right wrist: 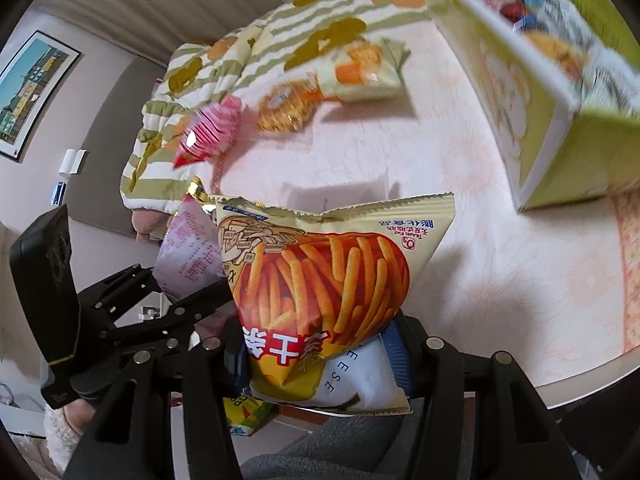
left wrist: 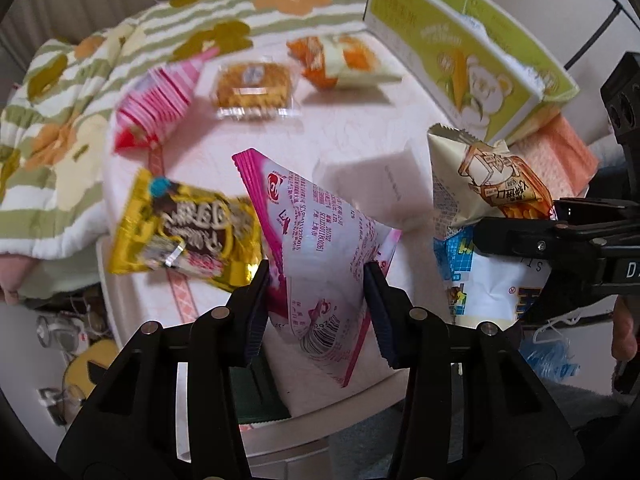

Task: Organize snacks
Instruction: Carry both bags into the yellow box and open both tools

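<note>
We see the left gripper (left wrist: 316,312) as glossy black plastic: two broad angular arms with cut-out windows, round silver rivets at the joints, and ribbed dark-blue pads (left wrist: 256,312) on the finger faces. The right gripper (right wrist: 320,354) has the same build, with blue ribbed pads and silver pivots. Seen from the left wrist, its body carries white lettering and a small screw. Grey fleecy clothing (right wrist: 320,452) shows below.
</note>
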Demonstrator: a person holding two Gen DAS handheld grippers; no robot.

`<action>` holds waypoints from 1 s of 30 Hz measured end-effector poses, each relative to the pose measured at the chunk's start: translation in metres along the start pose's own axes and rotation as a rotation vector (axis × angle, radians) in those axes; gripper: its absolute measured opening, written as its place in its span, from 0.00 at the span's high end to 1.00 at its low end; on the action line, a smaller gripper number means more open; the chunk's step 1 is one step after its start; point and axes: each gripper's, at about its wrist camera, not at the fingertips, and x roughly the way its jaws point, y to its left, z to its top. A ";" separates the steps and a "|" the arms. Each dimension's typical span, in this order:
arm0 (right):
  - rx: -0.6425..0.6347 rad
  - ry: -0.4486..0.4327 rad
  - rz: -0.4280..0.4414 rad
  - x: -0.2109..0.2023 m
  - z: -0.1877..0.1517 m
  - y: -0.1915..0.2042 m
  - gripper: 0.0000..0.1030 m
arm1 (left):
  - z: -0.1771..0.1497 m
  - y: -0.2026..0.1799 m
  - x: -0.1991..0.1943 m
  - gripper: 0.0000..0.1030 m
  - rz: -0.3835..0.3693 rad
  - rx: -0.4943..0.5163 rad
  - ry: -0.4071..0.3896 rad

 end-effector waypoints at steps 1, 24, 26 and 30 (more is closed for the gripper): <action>-0.007 -0.012 -0.001 -0.005 0.001 0.002 0.51 | 0.004 -0.001 -0.005 0.60 0.001 -0.001 -0.012; -0.133 -0.293 -0.033 -0.173 0.105 -0.085 0.51 | 0.180 -0.130 -0.061 0.60 -0.028 -0.053 -0.276; -0.146 -0.296 -0.043 -0.180 0.115 -0.104 0.51 | 0.196 -0.144 -0.050 0.60 -0.032 -0.077 -0.266; -0.153 -0.278 -0.062 -0.187 0.132 -0.139 0.51 | 0.222 -0.172 -0.027 0.60 -0.045 -0.115 -0.240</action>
